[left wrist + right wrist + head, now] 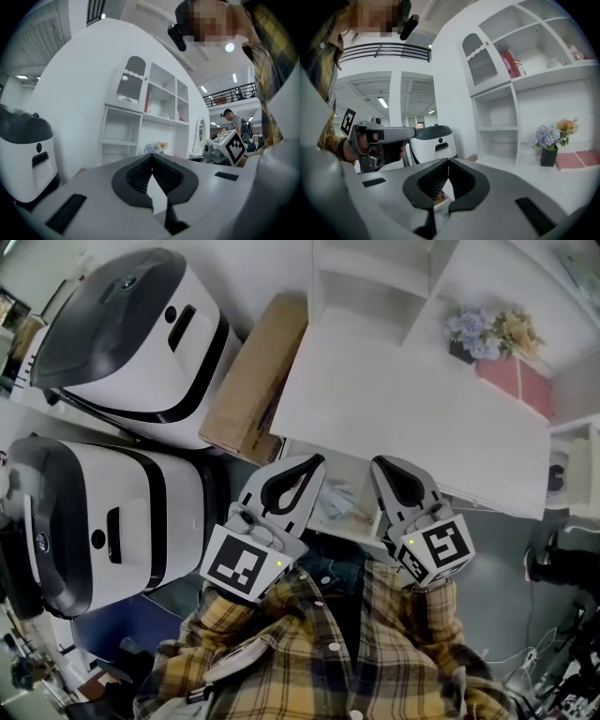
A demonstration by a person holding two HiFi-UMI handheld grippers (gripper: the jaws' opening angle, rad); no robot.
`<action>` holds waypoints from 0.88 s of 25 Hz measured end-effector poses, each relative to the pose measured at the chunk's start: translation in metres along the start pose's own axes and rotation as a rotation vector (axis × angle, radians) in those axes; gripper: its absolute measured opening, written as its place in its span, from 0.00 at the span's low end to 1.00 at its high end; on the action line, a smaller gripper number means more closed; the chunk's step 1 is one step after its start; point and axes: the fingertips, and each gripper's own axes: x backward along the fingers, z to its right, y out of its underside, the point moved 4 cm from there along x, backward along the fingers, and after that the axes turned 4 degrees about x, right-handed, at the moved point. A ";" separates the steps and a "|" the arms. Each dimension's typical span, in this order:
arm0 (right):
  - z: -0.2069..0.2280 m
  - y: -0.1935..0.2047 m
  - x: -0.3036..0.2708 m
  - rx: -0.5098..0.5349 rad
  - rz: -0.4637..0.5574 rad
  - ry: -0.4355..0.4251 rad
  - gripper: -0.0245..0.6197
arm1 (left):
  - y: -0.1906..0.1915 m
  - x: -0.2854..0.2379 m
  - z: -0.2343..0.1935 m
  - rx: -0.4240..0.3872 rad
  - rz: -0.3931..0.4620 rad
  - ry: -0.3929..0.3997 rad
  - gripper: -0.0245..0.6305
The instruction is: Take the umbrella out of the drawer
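Claws both pressed together, nothing pinched. Left claw (315, 463) and right claw (379, 467) sit side by side above the plaid shirt (309, 652), tips at the front edge of the white tabletop (394, 418). Drawer (333, 507) under that edge looks open, pale clutter inside. Can't tell if the umbrella is in it. Flowers (487, 332) stand at the tabletop's back.

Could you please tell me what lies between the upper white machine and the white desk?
A brown cardboard box fills the gap between the white machine and the white desk, as the head view shows.
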 end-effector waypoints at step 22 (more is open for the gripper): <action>0.014 0.019 0.003 -0.043 -0.070 0.166 0.07 | 0.016 -0.024 -0.026 0.038 -0.061 0.134 0.07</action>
